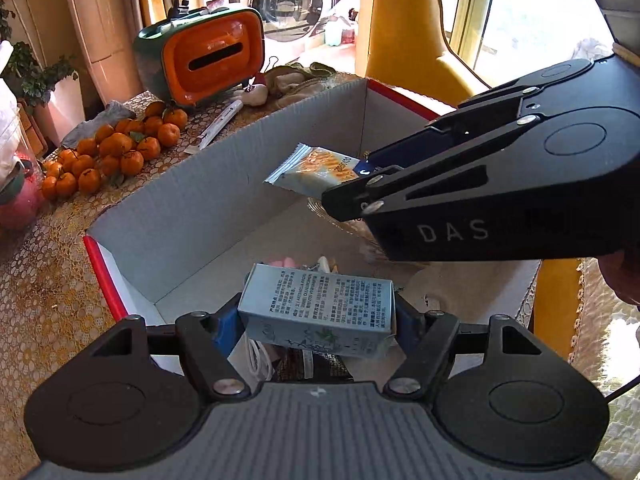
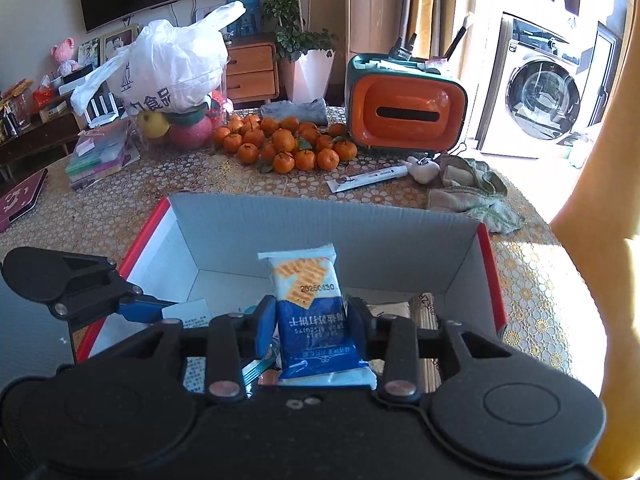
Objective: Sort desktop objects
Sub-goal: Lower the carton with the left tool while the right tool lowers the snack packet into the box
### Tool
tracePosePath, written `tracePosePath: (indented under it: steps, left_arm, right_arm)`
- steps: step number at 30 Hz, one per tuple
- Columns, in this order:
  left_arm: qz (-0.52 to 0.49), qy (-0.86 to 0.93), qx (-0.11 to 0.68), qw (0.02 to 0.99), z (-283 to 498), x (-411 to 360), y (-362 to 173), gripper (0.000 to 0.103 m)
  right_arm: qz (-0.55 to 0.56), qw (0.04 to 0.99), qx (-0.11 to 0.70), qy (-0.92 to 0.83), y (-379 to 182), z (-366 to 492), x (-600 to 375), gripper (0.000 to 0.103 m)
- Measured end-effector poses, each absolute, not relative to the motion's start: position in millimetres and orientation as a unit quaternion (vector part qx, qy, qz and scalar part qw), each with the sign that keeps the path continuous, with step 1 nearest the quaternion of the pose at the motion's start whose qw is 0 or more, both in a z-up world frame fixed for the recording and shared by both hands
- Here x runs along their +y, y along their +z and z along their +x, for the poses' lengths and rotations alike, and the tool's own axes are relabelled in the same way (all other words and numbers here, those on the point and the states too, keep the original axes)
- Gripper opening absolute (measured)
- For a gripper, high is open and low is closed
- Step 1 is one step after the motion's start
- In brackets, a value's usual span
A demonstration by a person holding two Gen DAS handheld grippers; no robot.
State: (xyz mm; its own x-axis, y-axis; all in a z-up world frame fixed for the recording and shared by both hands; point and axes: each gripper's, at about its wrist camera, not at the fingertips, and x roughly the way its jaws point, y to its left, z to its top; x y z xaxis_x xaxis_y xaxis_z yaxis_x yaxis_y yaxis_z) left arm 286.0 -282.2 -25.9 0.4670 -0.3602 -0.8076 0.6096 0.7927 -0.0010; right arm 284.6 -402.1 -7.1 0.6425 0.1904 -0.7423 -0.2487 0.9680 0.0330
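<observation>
An open cardboard box [image 1: 224, 184] with red edges stands on the table, and both grippers hover over it. My left gripper [image 1: 316, 320] is shut on a small pale-blue carton [image 1: 320, 308] with printed text, held above the box's near end. My right gripper [image 2: 310, 320] is shut on a blue-and-white cracker packet [image 2: 308, 312], upright between its blue pads. In the left wrist view the right gripper [image 1: 360, 182] reaches in from the right with the cracker packet [image 1: 316, 172] sticking out over the box. The left gripper's fingers [image 2: 132, 308] and the carton [image 2: 192, 314] show at lower left in the right wrist view.
Inside the box [image 2: 328, 232] lie a white cable [image 1: 256, 360] and other small items. On the lace tablecloth sit a pile of tangerines [image 2: 284, 144], an orange tissue holder [image 2: 404, 112], a tube [image 2: 368, 178], a cloth [image 2: 472, 192], a white plastic bag [image 2: 168, 68] and notebooks [image 2: 96, 160].
</observation>
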Motion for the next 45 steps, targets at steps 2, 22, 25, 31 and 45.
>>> tracePosePath:
  steps: [2, 22, 25, 31, 45]
  left_arm:
    - [0.151, -0.288, 0.430, 0.842, 288.4, -285.4, -30.3, 0.073]
    - [0.142, -0.291, 0.507, 0.799, 310.8, -295.3, -55.5, 0.073]
    - [0.140, -0.291, 0.515, 0.794, 312.9, -295.6, -57.8, 0.073]
    - [0.142, -0.293, 0.524, 0.787, 312.3, -298.2, -62.0, 0.073]
    - [0.141, -0.296, 0.522, 0.787, 315.4, -297.4, -60.3, 0.073]
  right_arm:
    - [-0.029, 0.904, 0.409, 0.125, -11.5, 289.5, -402.7, 0.038]
    - [-0.039, 0.875, 0.469, 0.115, -47.2, 322.2, -388.6, 0.038]
    - [-0.041, 0.872, 0.475, 0.116, -50.8, 324.4, -385.9, 0.038]
    - [-0.043, 0.865, 0.487, 0.115, -60.1, 326.8, -382.1, 0.038]
    - [-0.043, 0.859, 0.498, 0.116, -64.7, 325.0, -381.3, 0.042]
